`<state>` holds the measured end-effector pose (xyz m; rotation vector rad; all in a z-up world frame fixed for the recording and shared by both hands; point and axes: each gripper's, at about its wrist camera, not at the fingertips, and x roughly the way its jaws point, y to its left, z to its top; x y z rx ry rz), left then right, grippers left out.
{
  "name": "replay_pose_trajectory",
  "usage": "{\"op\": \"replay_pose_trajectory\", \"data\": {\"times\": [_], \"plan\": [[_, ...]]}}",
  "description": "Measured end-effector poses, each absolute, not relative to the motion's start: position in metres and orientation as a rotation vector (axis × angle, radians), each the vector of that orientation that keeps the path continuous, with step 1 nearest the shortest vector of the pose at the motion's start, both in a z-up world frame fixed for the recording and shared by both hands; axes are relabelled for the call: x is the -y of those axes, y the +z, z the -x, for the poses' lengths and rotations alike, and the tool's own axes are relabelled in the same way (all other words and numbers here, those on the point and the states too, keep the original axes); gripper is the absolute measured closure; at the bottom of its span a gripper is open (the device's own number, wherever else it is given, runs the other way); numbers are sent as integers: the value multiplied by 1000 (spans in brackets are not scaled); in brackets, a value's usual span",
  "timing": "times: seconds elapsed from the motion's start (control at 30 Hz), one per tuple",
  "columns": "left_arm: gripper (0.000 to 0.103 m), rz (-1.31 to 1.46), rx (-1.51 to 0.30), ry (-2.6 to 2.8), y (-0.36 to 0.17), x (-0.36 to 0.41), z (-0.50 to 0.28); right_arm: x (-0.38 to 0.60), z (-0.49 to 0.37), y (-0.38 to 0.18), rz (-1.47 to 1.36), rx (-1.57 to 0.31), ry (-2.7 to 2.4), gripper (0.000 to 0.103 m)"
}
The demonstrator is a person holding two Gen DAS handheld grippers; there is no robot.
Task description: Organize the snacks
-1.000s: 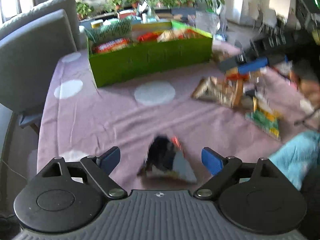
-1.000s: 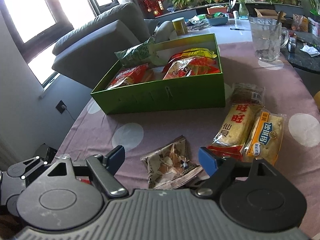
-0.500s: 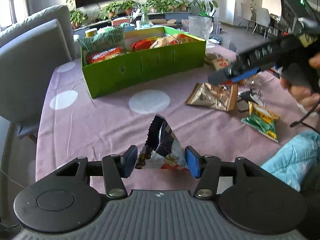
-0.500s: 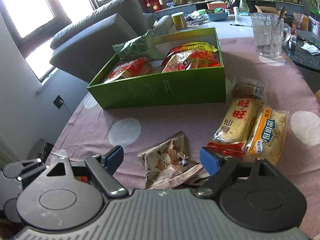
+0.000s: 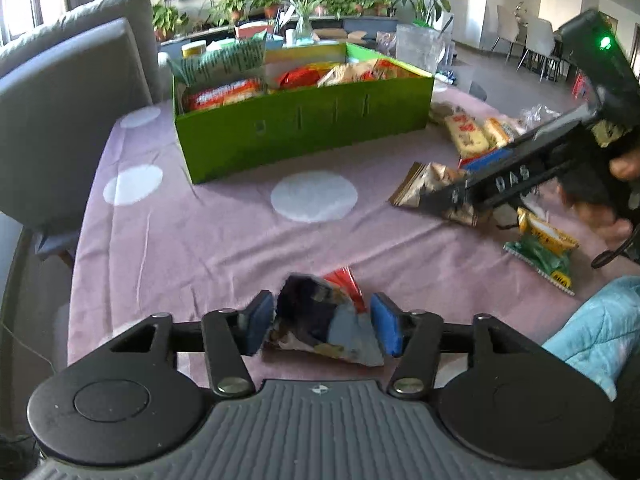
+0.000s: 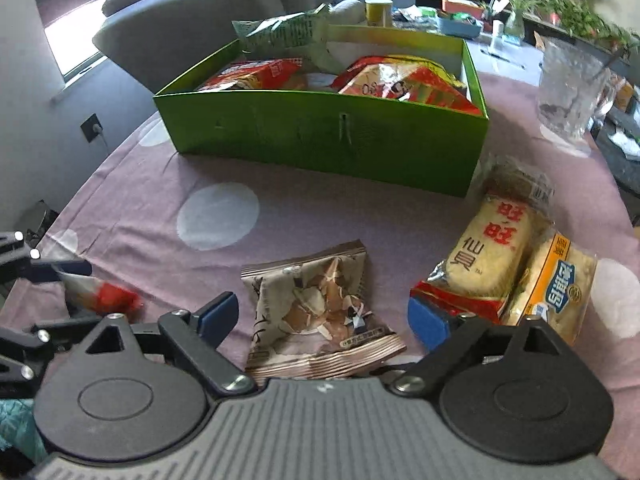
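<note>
Left gripper [image 5: 323, 326]: lower centre of the left wrist view, blue pads pressed against both sides of a dark crumpled snack packet [image 5: 320, 320] with red and grey patches; packet clamped, its lower edge at the tablecloth [image 5: 208, 248]

Right gripper [image 6: 322, 316]: lower centre of the right wrist view, fingers spread wide apart, holding nothing; brown nut packet [image 6: 320, 308] lies flat on the cloth between them, touching neither pad

Green box [image 6: 332, 136]: upper centre of both views, open-topped, holding red and orange snack bags plus a pale green bag [image 6: 284, 34] standing at its rear left corner

Loose snacks, right wrist view, right of frame: pale rice-cracker pack [image 6: 488, 256] with red characters, just beside a yellow pack with a blue label [image 6: 556, 284]; the right pad sits at the red end of the cracker pack; a clear-wrapped brownish item [image 6: 520, 184] behind them, near the box corner

Loose snack, left wrist view, right of frame: green-and-yellow packet [image 5: 540, 246] on the cloth

Surroundings: pink-purple tablecloth with white dots; clear glass mug [image 6: 572, 92] upper right; grey sofa [image 6: 188, 20] upper left
</note>
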<state>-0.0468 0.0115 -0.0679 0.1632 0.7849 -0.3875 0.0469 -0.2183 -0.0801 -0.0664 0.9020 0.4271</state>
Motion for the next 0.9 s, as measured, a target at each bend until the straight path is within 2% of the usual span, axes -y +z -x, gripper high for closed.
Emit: {"op": "replay_pose_trajectory", "data": {"times": [0.13,0.17,0.2,0.9], "plan": [[51,-166,-787,-390,-73,-11,46,221,-45,-73,61,-888,419,27],[54,-167,-784,-390,-73,-11,46,222,-43,-70,56,-880,426,39],[56,-166,-784,-389,-72,-11,46,222,-41,-67,53,-867,434,40],[57,-159,-601,-420,-15,10,15,229,-39,-19,-92,-719,477,41]]}}
